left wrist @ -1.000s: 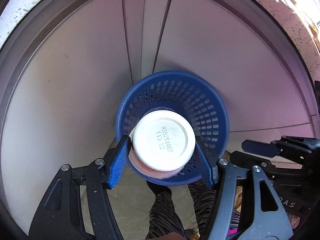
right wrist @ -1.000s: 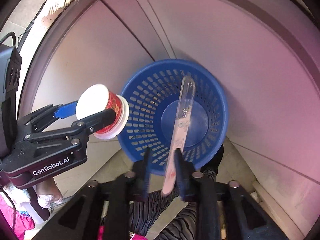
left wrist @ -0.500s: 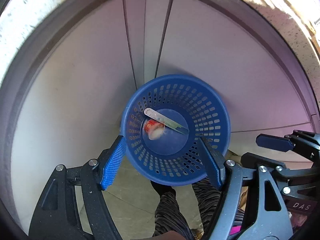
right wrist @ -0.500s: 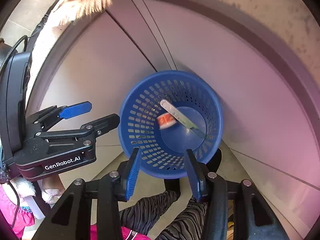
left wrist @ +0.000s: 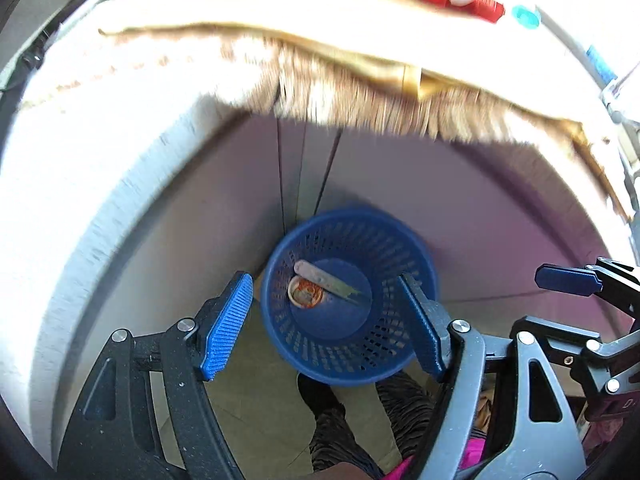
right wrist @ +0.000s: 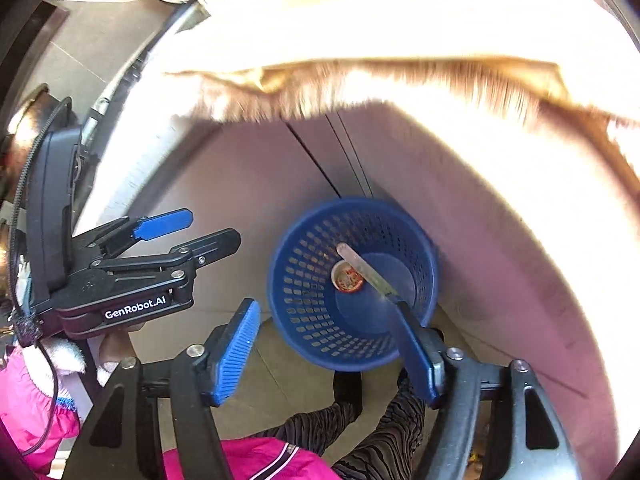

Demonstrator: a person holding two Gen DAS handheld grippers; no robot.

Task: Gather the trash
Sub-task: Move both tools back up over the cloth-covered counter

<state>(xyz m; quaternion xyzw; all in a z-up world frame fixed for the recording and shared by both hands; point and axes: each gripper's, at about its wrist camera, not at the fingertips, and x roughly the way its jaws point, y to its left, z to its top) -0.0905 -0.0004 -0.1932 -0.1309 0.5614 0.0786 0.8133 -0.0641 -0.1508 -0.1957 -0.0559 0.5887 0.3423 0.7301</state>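
Observation:
A blue perforated basket (left wrist: 412, 264) stands on the floor below the counter; it also shows in the right wrist view (right wrist: 304, 292). Inside it lie a small red and white cup (left wrist: 305, 293) and a long flat clear wrapper (left wrist: 328, 281); both also show in the right wrist view, the cup (right wrist: 348, 277) and the wrapper (right wrist: 366, 269). My left gripper (left wrist: 326, 320) is open and empty, high above the basket. My right gripper (right wrist: 330, 346) is open and empty too. The left gripper (right wrist: 188, 232) also shows at the left of the right wrist view.
A pale cabinet front (left wrist: 460, 208) rises behind the basket. A fringed tan cloth (left wrist: 360, 100) hangs over the bright counter edge above. Red and teal items (left wrist: 480, 4) lie blurred on the counter. The person's legs (right wrist: 360, 432) stand on the tiled floor.
Both grippers opened and dropped the cup and the wrapper into the basket. Both have since risen, so the basket looks smaller and the counter edge has come into view.

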